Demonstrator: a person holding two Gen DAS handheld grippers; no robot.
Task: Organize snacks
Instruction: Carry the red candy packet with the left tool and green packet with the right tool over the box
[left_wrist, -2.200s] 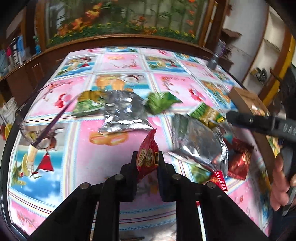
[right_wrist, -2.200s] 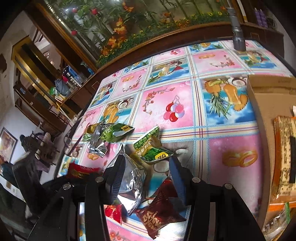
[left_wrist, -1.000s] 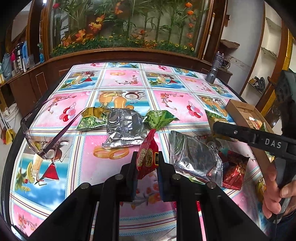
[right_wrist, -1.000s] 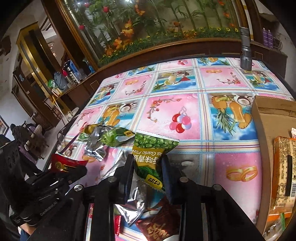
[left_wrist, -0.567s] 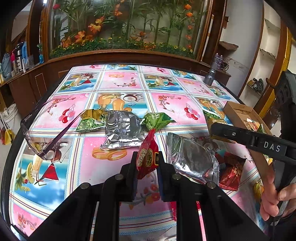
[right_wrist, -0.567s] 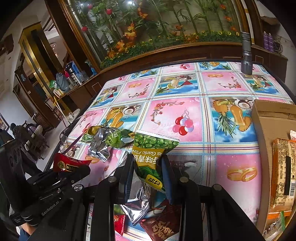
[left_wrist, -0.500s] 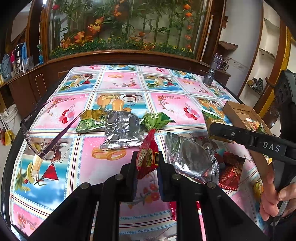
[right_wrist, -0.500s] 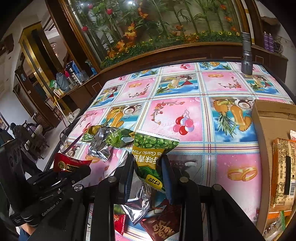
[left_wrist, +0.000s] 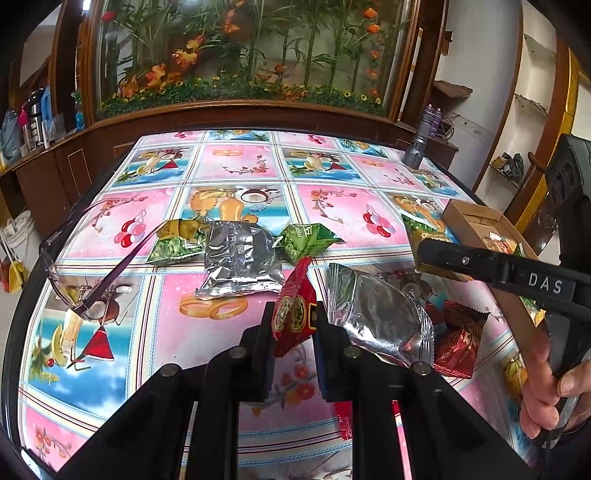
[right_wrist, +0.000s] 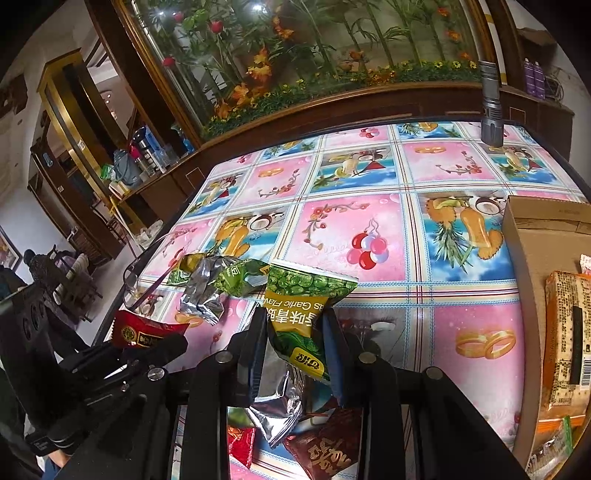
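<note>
cardboard box (right_wrist: 532, 236) contents beside right tongs (right_wrist: 295, 328)

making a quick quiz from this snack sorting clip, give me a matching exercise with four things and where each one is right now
Things:
1. red snack packet
2. green pea packet
3. eyeglasses
4. orange wrapped snack

Places:
A. inside the cardboard box
B. clamped in the right gripper
C. lying on the table near its left edge
D. clamped in the left gripper

Pairs: 1-D, 2-B, 3-C, 4-A
</note>
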